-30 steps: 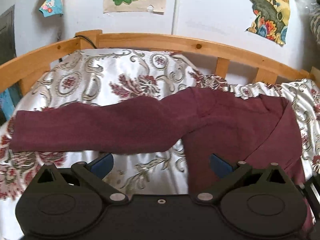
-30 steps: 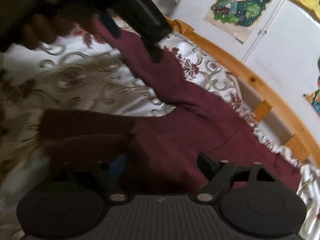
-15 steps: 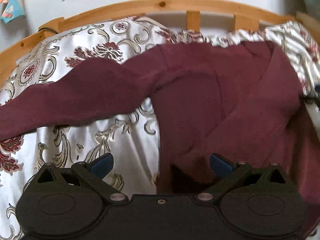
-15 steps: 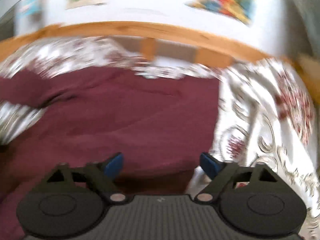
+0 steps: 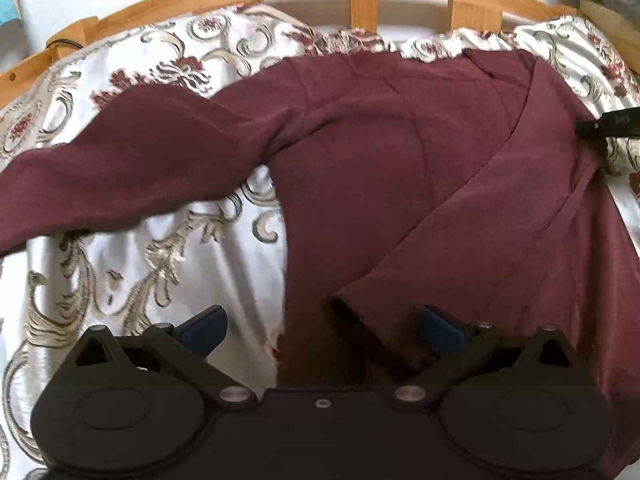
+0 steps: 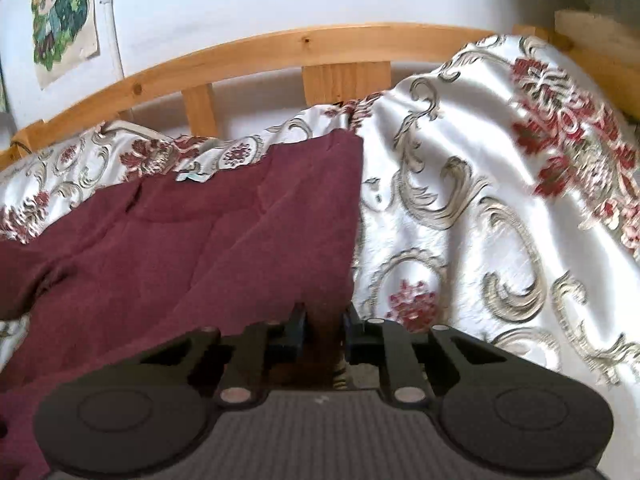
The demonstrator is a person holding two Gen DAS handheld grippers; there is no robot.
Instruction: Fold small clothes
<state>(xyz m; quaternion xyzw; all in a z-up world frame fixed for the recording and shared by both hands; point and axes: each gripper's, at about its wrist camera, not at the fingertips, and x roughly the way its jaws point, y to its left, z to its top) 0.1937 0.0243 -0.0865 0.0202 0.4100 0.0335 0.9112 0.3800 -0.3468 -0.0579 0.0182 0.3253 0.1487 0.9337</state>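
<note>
While the maroon top [image 5: 400, 168] is lying flat on the floral sheet [image 5: 132, 272], one sleeve is stretching left and the other is folding across its body. The right gripper [image 6: 323, 330], jaws just closing, is pinching its right edge; bare sheet is lying beyond. The left gripper [image 5: 320, 326] is gaping, empty, over the cuff. Only the right view is showing the posters [image 6: 64, 16].

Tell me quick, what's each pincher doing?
Left gripper: open, holding nothing, over the maroon top.
Right gripper: just closed, pinching the maroon top's edge.
</note>
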